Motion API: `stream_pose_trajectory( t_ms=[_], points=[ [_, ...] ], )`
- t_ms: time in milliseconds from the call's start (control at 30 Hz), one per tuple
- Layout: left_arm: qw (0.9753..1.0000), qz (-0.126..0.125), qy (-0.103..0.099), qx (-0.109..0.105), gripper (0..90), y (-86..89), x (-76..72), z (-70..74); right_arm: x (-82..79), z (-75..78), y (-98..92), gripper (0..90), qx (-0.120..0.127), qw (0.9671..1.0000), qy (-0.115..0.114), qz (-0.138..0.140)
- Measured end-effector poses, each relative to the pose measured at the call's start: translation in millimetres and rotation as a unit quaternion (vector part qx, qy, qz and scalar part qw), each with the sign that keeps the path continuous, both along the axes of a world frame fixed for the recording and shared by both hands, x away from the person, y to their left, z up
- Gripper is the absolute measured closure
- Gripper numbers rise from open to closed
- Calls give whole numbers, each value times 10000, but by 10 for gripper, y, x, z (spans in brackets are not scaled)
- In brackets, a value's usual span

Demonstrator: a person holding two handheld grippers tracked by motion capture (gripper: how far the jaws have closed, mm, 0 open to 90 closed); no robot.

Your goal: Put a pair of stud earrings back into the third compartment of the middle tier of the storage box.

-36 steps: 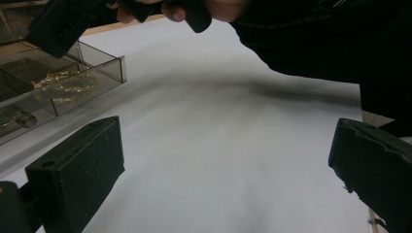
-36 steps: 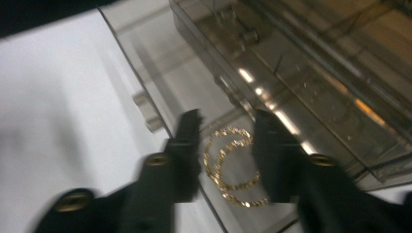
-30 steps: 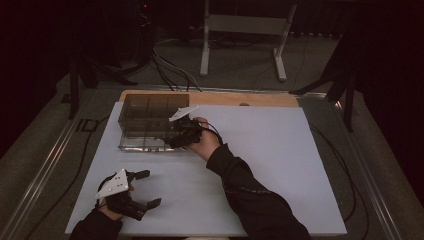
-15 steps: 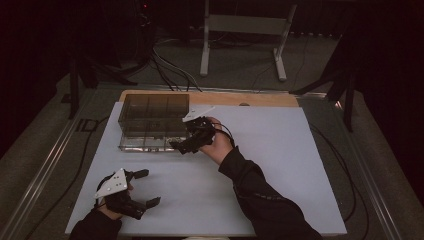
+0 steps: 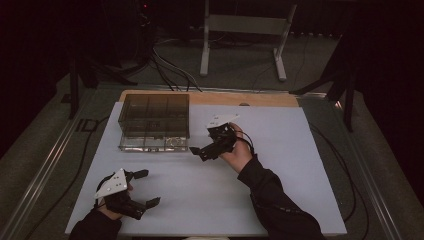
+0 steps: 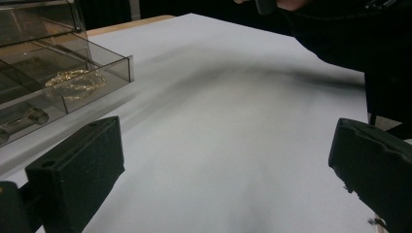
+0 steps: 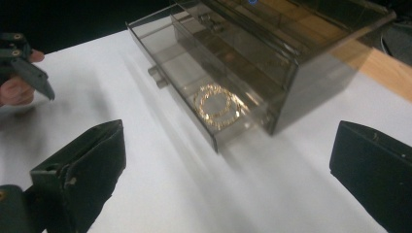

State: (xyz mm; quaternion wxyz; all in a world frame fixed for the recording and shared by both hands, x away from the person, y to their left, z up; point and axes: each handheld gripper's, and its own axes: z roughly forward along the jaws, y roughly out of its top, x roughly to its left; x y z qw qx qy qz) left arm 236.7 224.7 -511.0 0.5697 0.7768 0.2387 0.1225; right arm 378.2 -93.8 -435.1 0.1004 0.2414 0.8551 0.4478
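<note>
A white tabletop (image 5: 280,200) is seen from above, with a smoky transparent drawer box (image 5: 155,111) standing toward its far left part, just in front of a strip of bare wood along the far edge. The box's bottom drawer (image 7: 194,104) is pulled out toward the person, and a coiled gold chain (image 7: 217,105) is seen lying in the right-hand end of that drawer; in the left gripper view the same chain (image 6: 75,82) is visible through the clear front wall. A small metallic item, too blurred to be identified, is seen in the neighbouring compartment.

The right tongs (image 5: 202,151) are held just off the drawer's right front corner, above the tabletop, pointed left toward the box. Their jaws are spread wide apart and nothing is held between them. The left tongs (image 5: 144,188) are held near the tabletop's near left corner, well apart from the box, pointed to the right. Their jaws are likewise spread wide, with only bare white surface between them. A dark sleeve (image 5: 275,200) is seen reaching in from the bottom edge.
</note>
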Motion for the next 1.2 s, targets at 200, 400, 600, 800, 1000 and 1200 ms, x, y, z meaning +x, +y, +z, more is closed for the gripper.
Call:
stream_pose_trajectory(
  t_ms=[200, 400, 600, 800, 1000, 1200],
  points=[
    [10000, -2, -4, -18, 5, -10, -2, 3, -121, -90, -273, 0, -6, 9998, -54, -206],
    [10000, -3, -10, 5, 5, -5, -5, 1, -254, -211, -532, 0, 2, 9994, -49, -349],
    [10000, -2, -7, 14, 5, -7, -4, 0, -363, -352, -770, 0, 84, 9988, 67, -476],
    [10000, -16, 21, 9, 5, -7, -2, -9, -461, -490, -998, 0, 202, 9975, 139, -659],
    [10000, -23, 26, -14, 5, -2, -2, -9, -598, -613, -1272, 0, 235, 9959, 186, -856],
    [10000, -32, 25, 10, 5, -8, 2, -13, -725, -691, -1512, 0, 282, 9937, 180, -1074]
  ],
)
